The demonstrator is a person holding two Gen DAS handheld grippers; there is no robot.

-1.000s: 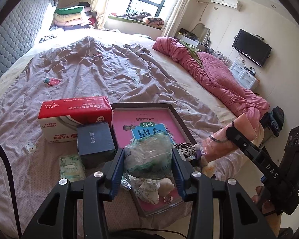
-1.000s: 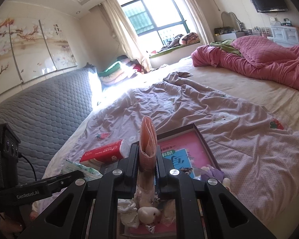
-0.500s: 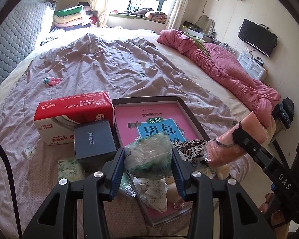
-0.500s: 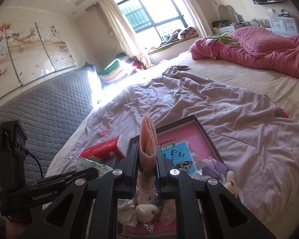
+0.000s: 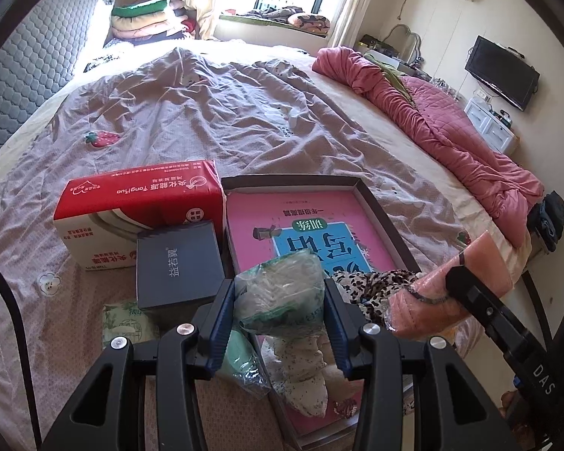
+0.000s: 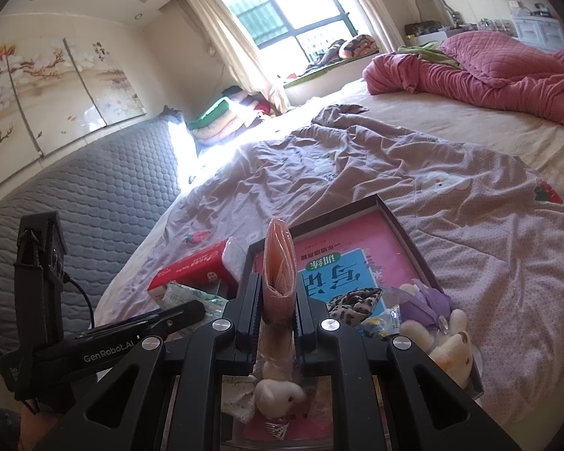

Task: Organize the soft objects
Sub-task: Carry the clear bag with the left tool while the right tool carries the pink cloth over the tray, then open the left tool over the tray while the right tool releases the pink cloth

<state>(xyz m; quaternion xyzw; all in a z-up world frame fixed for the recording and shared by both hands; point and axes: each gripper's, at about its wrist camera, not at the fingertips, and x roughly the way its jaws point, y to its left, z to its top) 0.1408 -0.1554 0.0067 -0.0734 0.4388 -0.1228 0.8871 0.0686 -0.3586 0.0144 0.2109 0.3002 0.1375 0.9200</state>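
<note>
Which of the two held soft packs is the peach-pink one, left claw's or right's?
The right claw is shut on the flat peach-pink pack; the left claw holds a bulky clear bag with green print instead.

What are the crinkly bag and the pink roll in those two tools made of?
Crinkly bag: seemingly thin clear plastic film, glossy, creased, holding something white and green. Pink roll: probably soft cloth or foam in shiny clear wrap; the right tool squeezes it narrow.
</note>
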